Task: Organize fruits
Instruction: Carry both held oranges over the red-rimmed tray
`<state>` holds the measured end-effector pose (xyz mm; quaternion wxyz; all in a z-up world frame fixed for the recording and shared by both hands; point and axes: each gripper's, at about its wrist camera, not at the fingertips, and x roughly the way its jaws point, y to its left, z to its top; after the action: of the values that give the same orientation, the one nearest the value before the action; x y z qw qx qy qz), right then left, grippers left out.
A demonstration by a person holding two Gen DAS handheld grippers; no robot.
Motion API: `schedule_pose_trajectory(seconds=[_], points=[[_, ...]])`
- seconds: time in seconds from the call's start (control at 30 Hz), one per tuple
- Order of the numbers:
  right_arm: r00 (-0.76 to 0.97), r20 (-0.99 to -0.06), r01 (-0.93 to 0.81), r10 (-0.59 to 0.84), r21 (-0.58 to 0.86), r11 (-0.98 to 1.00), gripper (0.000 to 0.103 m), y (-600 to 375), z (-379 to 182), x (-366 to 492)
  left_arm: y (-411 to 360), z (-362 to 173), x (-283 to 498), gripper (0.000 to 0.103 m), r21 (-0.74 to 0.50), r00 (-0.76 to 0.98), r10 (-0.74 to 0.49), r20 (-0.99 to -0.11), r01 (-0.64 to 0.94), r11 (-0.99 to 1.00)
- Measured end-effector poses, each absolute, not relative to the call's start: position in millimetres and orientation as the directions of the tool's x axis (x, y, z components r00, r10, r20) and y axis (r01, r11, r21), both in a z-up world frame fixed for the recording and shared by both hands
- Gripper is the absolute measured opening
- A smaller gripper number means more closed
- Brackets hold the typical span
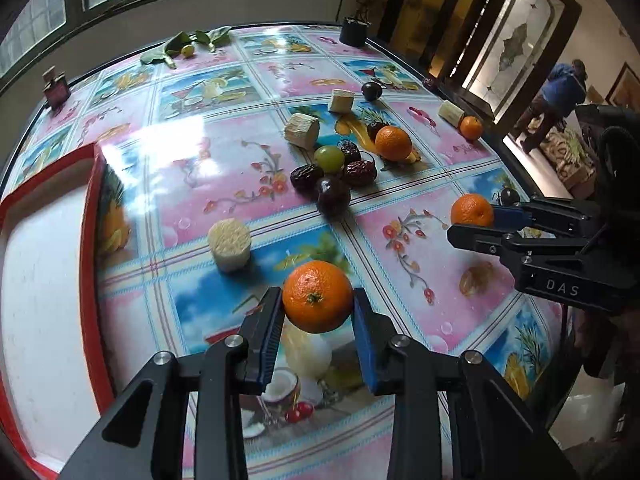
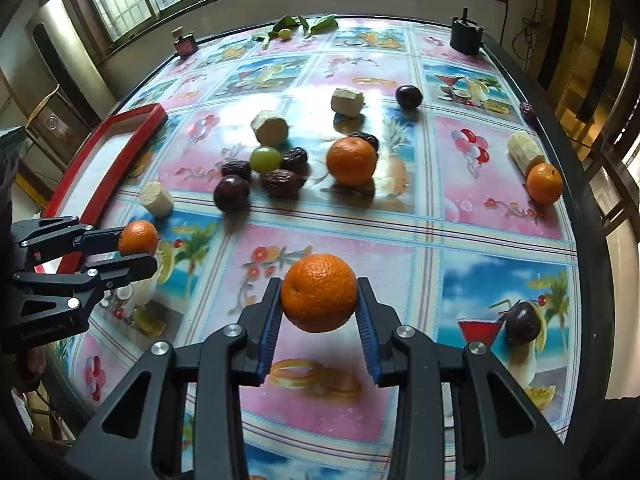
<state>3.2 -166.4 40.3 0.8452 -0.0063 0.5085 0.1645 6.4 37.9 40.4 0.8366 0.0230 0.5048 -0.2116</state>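
Orange, red and pink all over my two feeds

I see an orange mandarin between the blue pads of my black left gripper, a second orange mandarin in my black right gripper, a red-rimmed white tray, one pale green grape among dark brown dates, and a tablecloth of pink and sky-blue squares (printed with flowers, palms and cocktails).
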Motion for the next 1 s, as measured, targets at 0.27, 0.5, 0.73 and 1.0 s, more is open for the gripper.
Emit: schedule_pose_trajectory(seconds=[0.27, 0.5, 0.73, 1.0], points=[[0.404, -0.843, -0.407, 0.355, 0.182, 0.895, 0.038, -87, 58, -5, 100, 66, -18, 0.034, -0.18, 0.489, -0.303, -0.818, 0.282, 0.942], [0.374, -0.817, -0.535, 0.438, 0.196, 0.822, 0.038, 12, 74, 13, 172, 78, -5, 0.034, -0.148, 0.553, -0.209, -0.806, 0.154, 0.977], [0.34, -0.813, -0.585, 0.473, 0.21, 0.783, 0.038, 101, 72, 48, 235, 68, 34, 0.034, -0.13, 0.567, -0.124, -0.814, 0.03, 0.991], [0.373, -0.816, -0.549, 0.443, 0.19, 0.814, 0.038, 146, 51, 109, 270, 38, 98, 0.034, -0.107, 0.543, -0.042, -0.839, -0.088, 0.99]])
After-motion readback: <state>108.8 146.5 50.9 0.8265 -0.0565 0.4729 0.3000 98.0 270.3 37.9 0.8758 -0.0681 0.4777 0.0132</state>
